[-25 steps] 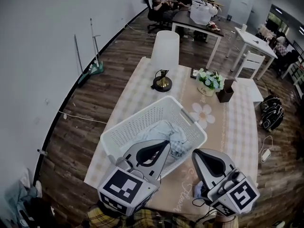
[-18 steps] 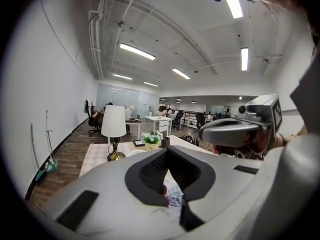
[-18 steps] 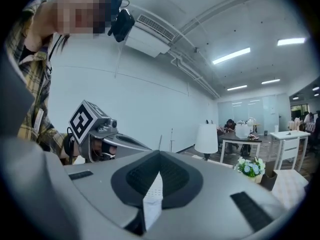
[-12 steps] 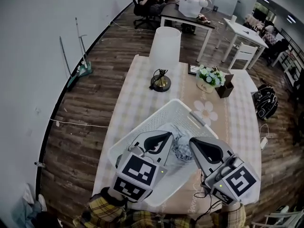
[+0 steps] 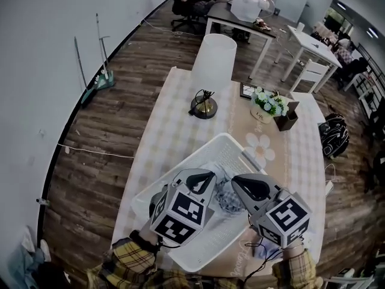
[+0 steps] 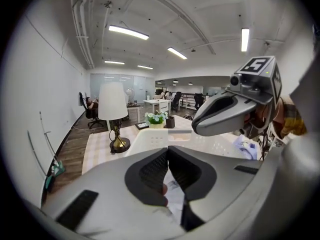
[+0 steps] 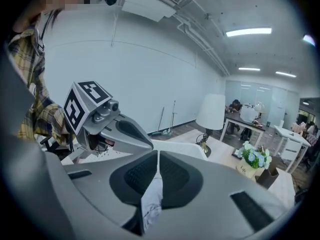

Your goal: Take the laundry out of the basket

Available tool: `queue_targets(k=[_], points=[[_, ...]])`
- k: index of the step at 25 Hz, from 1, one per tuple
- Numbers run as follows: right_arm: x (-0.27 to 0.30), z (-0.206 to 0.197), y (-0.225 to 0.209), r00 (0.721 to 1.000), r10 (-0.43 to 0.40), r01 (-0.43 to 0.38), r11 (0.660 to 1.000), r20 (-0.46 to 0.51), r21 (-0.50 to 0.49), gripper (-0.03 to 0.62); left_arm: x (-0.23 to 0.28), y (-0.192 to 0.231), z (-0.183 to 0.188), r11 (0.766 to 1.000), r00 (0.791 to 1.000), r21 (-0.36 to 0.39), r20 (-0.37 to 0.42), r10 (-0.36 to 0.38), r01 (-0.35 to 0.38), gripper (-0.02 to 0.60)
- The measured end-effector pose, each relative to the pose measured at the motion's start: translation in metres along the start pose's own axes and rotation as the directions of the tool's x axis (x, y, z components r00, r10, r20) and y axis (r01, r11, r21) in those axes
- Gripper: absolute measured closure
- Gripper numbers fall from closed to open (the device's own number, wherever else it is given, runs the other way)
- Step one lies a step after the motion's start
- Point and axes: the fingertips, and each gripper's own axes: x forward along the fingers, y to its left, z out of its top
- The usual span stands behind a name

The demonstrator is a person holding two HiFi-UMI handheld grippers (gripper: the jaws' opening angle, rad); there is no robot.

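Sinking left gripper (image 5: 203, 175), right gripper (image 5: 236, 181), nearer laundry (image 5: 228, 199)

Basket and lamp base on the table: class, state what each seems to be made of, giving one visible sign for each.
Basket: likely white moulded plastic, matt; its walls are pierced with rows of small holes. Lamp base: probably metal with a polished brass-coloured finish; it glints.

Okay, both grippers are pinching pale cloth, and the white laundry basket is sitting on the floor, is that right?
Not quite. The white laundry basket sits on the table, not on the floor, as the head view shows. The rest holds: the left gripper and the right gripper are each shut on pale cloth.
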Motion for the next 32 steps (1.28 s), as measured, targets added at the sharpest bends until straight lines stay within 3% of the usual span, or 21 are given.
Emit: queue_targets(k=[8, 10, 13, 17, 21, 25, 28, 32], points=[[0.027, -0.033, -0.009, 0.979, 0.093, -0.104, 0.993, -0.179, -0.050, 0.548, 0.031, 0.005, -0.031, 0.999, 0.994, -0.006, -0.101, -0.044, 0.044, 0.485], [0.032, -0.039, -0.010, 0.969, 0.123, -0.138, 0.989, -0.215, -0.060, 0.546, 0.037, 0.005, -0.037, 0.998, 0.990, 0.007, -0.127, -0.062, 0.063, 0.458], [0.038, -0.047, -0.007, 0.943, 0.175, -0.206, 0.975, -0.284, -0.086, 0.494, 0.045, 0.004, -0.047, 0.994, 0.980, 0.034, -0.174, -0.095, 0.102, 0.421], [0.047, -0.065, 0.001, 0.887, 0.227, -0.306, 0.941, -0.403, -0.145, 0.419, 0.054, 0.000, -0.064, 0.986, 0.958, 0.047, -0.245, -0.146, 0.162, 0.379], [0.056, -0.089, 0.009, 0.832, 0.246, -0.385, 0.901, -0.497, -0.199, 0.319, 0.064, -0.013, -0.085, 0.968, 0.921, 0.066, -0.330, -0.210, 0.244, 0.293], [0.064, -0.109, 0.013, 0.775, 0.247, -0.453, 0.858, -0.581, -0.241, 0.254, 0.076, -0.021, -0.100, 0.956, 0.896, 0.076, -0.377, -0.235, 0.283, 0.244], [0.071, -0.118, 0.016, 0.734, 0.253, -0.502, 0.827, -0.630, -0.254, 0.243, 0.082, -0.024, -0.115, 0.945, 0.867, 0.083, -0.429, -0.253, 0.316, 0.212], [0.076, -0.141, 0.020, 0.655, 0.245, -0.582, 0.767, -0.715, -0.270, 0.225, 0.091, -0.030, -0.132, 0.930, 0.839, 0.100, -0.475, -0.267, 0.353, 0.186]])
